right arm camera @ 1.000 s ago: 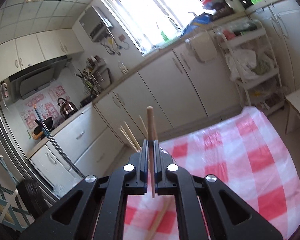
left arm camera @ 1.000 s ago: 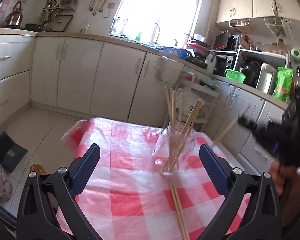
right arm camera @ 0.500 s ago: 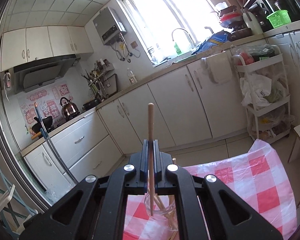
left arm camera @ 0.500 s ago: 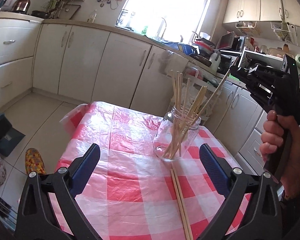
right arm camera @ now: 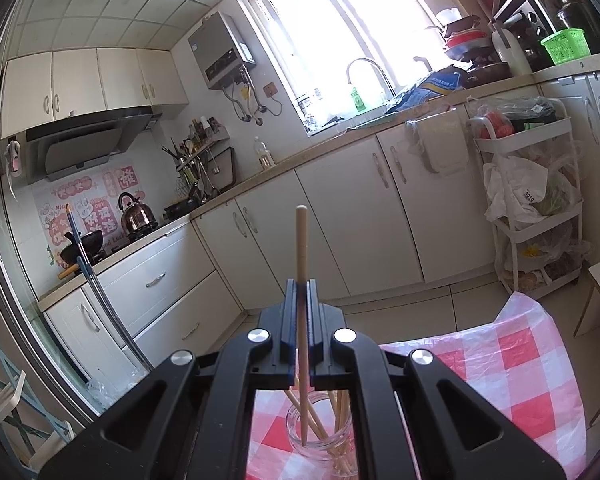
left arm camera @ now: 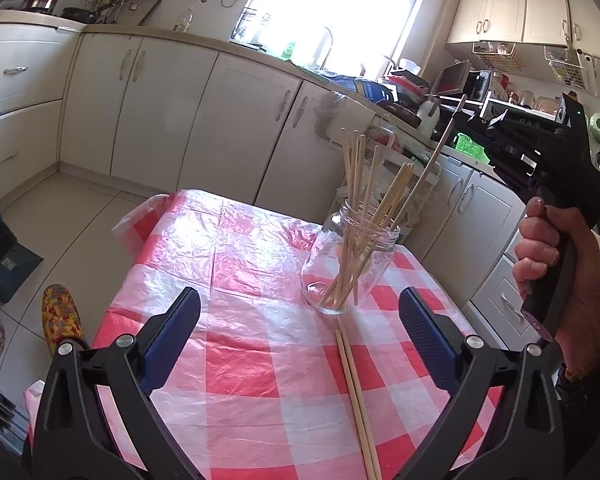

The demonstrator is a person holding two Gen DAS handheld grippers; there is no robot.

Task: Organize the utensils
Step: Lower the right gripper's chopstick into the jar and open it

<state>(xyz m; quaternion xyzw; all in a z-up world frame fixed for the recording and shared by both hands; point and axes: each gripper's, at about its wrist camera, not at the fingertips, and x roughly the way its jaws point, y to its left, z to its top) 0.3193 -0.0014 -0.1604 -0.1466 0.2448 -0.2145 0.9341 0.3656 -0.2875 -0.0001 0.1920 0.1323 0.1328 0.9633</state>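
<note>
A clear glass jar stands on the red-checked tablecloth and holds several wooden chopsticks. Two more chopsticks lie flat on the cloth in front of the jar. My left gripper is open and empty, low over the cloth before the jar. My right gripper is shut on one chopstick, held above the jar with its lower end inside the jar mouth. That held chopstick also shows in the left wrist view, slanting down into the jar.
The table sits in a kitchen with white cabinets behind it. A white trolley with bags stands past the table's far right. A flowered slipper lies on the floor at the left of the table.
My right gripper has carried the chopstick over the jar and lowered its end into the jar mouth. My left gripper has stayed open, shifting slightly.
</note>
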